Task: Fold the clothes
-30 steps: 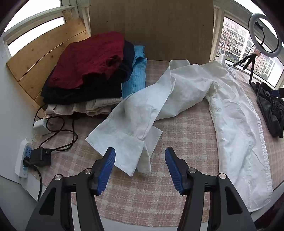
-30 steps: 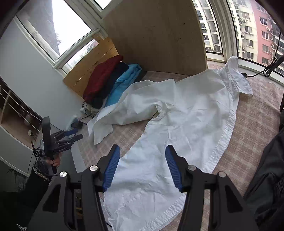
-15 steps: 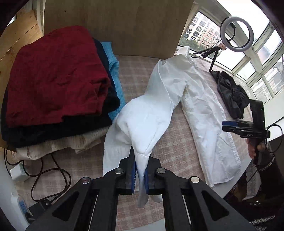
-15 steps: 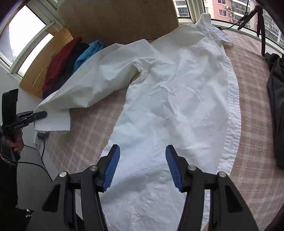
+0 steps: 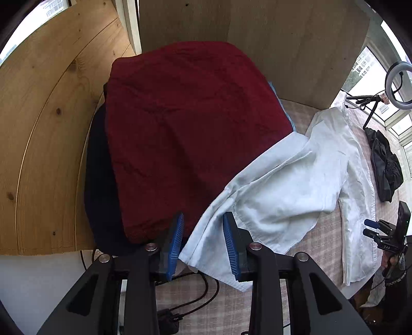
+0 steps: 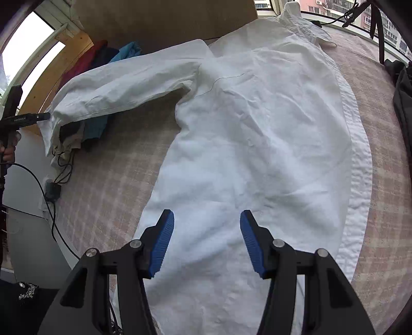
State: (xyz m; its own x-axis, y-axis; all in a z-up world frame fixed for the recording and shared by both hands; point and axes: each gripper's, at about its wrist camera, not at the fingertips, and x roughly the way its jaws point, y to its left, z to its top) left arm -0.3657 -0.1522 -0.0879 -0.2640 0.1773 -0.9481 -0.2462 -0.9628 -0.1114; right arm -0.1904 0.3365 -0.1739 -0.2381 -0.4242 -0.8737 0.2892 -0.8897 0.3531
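A home's bay-window nook: stacked folded clothes [image 5: 185, 134], plaid-covered platform [image 6: 116, 165], apartment blocks [image 6: 332, 7] outside.

White shirt [image 6: 257, 134] spread flat on a pink checked cloth [image 6: 110, 185], right gripper [image 6: 206, 242] hovering open above the shirt's lower part, left gripper [image 6: 28, 119] at the outstretched sleeve's cuff, folded clothes [image 6: 103, 55] beyond the sleeve.
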